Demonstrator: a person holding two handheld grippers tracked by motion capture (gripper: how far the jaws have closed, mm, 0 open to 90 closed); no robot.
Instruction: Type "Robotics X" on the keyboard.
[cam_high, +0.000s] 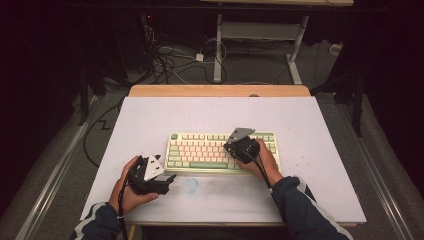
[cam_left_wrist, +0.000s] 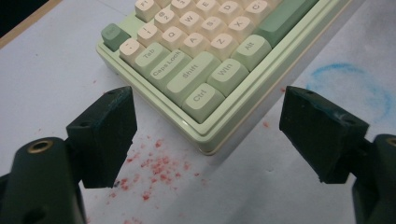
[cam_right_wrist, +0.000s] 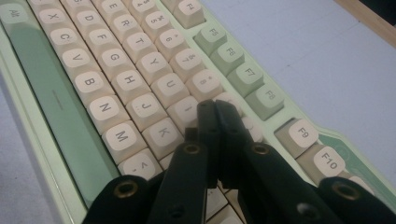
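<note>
Right gripper view: closed tips over the keyboard (cam_right_wrist: 140, 79), mid-table.
Right gripper (cam_right_wrist: 215, 109), jaws pressed together, could hit two keys at once; left gripper (cam_left_wrist: 205, 135), jaws spread, waits at the near-left corner.

Lab, floor cables (cam_high: 170, 62), adjustable desk frame (cam_high: 260, 35)

Light fell from above on the white table (cam_high: 210, 115) while the room around stayed dark. The high view was soft and grainy; the keyboard (cam_right_wrist: 116, 70) blurred toward its far end.
</note>
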